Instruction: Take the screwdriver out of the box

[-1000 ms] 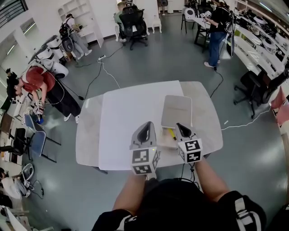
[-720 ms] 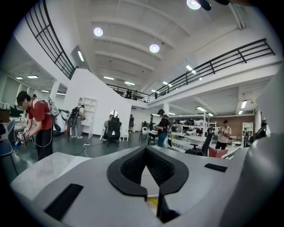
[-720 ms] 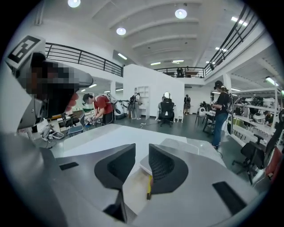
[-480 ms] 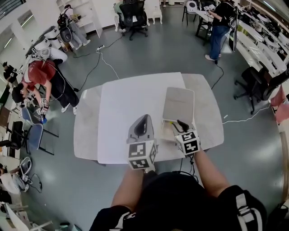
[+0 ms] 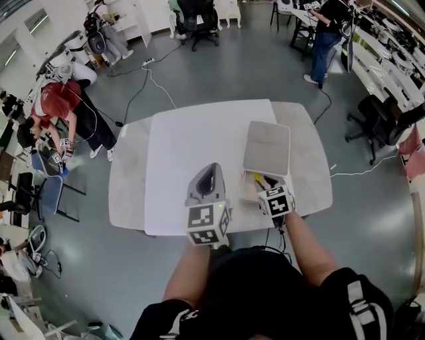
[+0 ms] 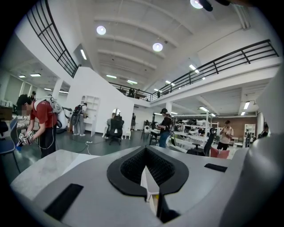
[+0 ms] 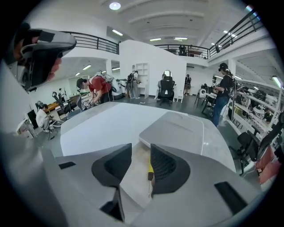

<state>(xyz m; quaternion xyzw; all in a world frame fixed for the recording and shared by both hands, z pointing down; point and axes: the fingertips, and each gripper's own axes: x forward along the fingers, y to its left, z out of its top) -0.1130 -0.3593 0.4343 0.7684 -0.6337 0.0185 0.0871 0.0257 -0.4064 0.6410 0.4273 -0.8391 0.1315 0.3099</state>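
left gripper (image 6: 146, 177): fingers pressed together | right gripper (image 7: 141, 153): fingers just opening, spread over box (image 7: 135, 164), yellow-handled screwdriver (image 7: 150, 168) between them, not pinched

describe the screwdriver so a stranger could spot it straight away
On the white table mid-hall, find the shallow open box at the near right edge, its pale lid lying flat beyond it. The screwdriver lies inside, a slim tool whose yellow handle is the only bright colour in the box.

Grey floor (image 5: 219, 73); office chair (image 5: 197, 20) far ahead of left tongs (image 5: 211, 169); desks (image 5: 388, 56) right of right tongs (image 5: 267, 180); ceiling lamps (image 6: 157, 46) overhead.
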